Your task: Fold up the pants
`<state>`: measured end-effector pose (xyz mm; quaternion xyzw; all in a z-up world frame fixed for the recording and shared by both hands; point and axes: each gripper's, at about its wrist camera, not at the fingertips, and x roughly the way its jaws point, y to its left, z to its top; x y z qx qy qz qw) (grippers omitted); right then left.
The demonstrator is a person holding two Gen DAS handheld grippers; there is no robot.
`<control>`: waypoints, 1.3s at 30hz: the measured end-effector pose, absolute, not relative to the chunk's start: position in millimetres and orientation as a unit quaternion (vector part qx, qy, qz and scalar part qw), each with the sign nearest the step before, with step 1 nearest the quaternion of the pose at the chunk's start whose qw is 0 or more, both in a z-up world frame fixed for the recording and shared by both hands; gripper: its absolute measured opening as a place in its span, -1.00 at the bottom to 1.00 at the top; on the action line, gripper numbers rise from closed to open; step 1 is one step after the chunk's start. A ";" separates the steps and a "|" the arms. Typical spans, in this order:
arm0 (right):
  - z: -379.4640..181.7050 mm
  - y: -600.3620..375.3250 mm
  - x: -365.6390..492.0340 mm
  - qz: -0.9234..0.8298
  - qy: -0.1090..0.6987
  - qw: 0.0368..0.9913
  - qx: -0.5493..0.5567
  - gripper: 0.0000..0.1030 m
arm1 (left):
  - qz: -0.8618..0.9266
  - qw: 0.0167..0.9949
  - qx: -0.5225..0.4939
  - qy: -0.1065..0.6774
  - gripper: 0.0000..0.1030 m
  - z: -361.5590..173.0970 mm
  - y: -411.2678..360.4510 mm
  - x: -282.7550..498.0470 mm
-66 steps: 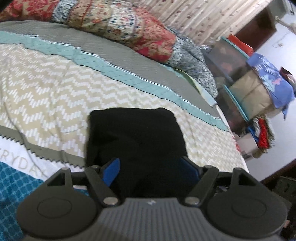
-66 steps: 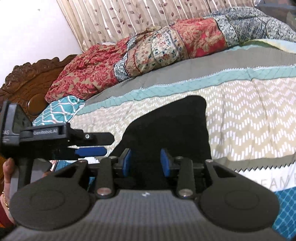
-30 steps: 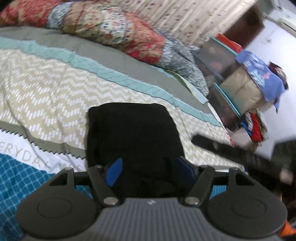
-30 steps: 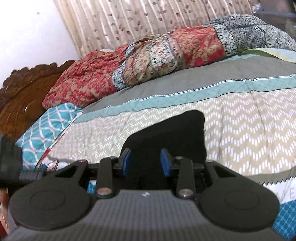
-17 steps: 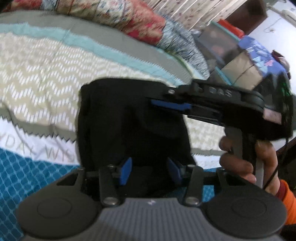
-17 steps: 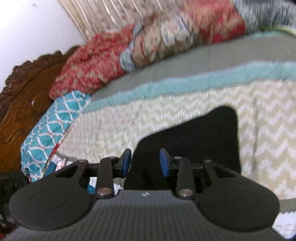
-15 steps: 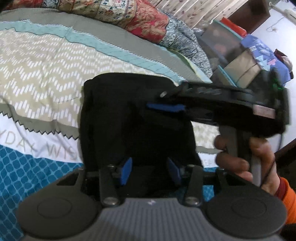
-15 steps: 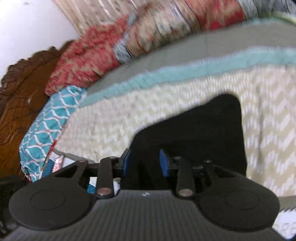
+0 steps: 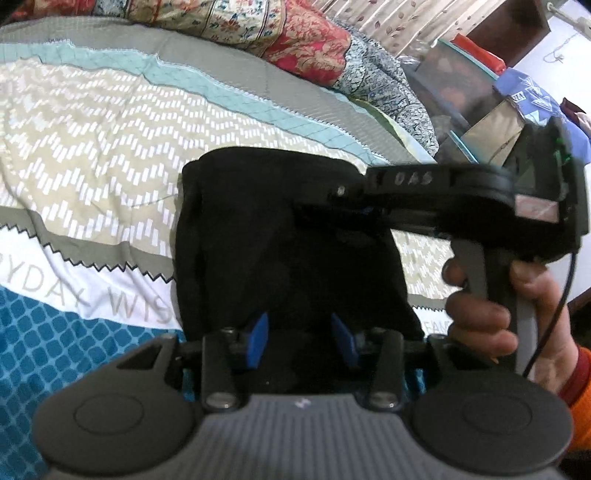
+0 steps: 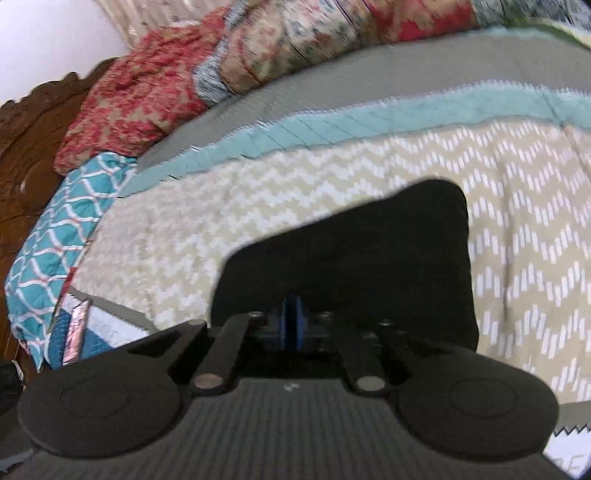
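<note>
One pair of black pants [image 9: 288,236] lies on the bed, already reduced to a compact rectangular bundle on the chevron-patterned bedspread [image 9: 92,147], near the bed's front edge. The cloth looks soft, light and limp; it should drape and slump if lifted by a single corner, so the sound hold is judged to be on a folded edge, through all layers at once. Its black surface hides seams and layer lines, so the exact fold edges cannot be made out.

The left gripper [image 9: 301,338] sits low at the near edge of the bundle with its blue pads apart, released and holding nothing. The right gripper [image 10: 291,325] is over the bundle's right portion with its pads pressed together; whether cloth is pinched between them cannot be told, as that view is blurred. In the left view its body crosses above the far right corner of the pants, carried by the right hand [image 9: 491,310].

Around: floral quilts [image 9: 240,22] heaped at the far side, a patterned teal pillow [image 10: 55,229] by the carved wooden headboard [image 10: 26,147], and stacked storage boxes [image 9: 465,96] beyond the bed. None of these touch the pants; only the right gripper's body overhangs the working area.
</note>
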<state>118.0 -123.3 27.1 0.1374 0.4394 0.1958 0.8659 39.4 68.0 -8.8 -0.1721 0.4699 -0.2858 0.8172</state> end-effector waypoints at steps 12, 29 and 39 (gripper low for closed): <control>-23.3 -99.1 164.6 0.196 0.526 0.812 0.160 -1.00 | -0.272 0.821 -0.148 0.480 -0.20 -17.5 59.8 41.5; 18.0 -131.1 110.8 0.205 0.444 0.851 0.194 -0.46 | -0.265 0.812 -0.174 0.490 -0.22 -17.3 66.7 43.2; 33.2 -174.1 55.2 0.188 0.398 0.866 0.237 -0.31 | -0.247 0.815 -0.198 0.485 0.01 -0.4 88.7 33.5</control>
